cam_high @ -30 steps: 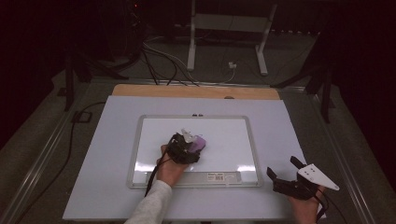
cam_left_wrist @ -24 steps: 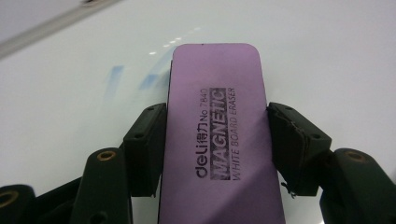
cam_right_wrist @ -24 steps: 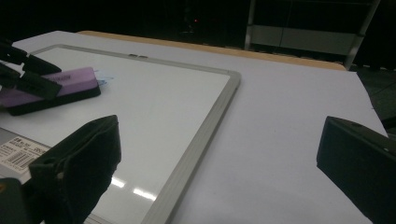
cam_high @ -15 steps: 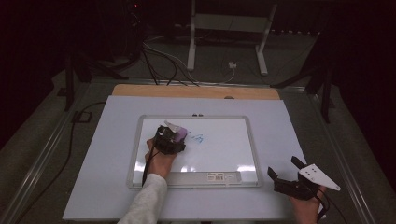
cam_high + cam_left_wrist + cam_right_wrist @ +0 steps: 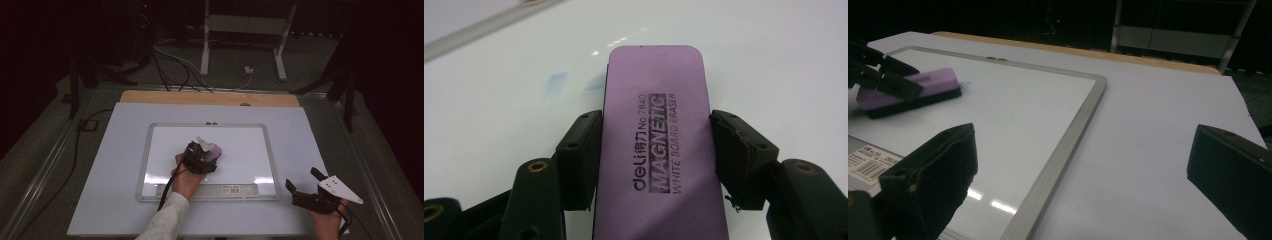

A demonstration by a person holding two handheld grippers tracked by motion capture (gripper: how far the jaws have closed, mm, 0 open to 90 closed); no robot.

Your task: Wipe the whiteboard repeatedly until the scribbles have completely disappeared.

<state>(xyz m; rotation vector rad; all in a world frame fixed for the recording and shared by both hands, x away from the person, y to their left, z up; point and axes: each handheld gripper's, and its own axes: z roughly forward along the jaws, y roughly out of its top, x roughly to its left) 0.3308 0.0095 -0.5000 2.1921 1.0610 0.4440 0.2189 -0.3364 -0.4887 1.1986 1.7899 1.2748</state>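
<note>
Black left gripper [image 5: 200, 157] with brass screws, black cable, white sleeve [image 5: 165, 222], grey three-cornered plate on right gripper [image 5: 305, 187]

whiteboard [image 5: 250, 150]: 1 | purple eraser [image 5: 655, 145]: 1 | grippers: 2, left gripper [image 5: 207, 152], right gripper [image 5: 302, 186]

The purple eraser [image 5: 655, 150] carries black print along its top face: the brand "deli" with two Chinese characters, then "No 7840", under it "MAGNETIC" in pale letters on a dark bar, and "WHITE BOARD ERASER" in small capitals. The whiteboard [image 5: 1058, 145] has a barcode label [image 5: 868, 165] at its lower edge, too small to read
</note>
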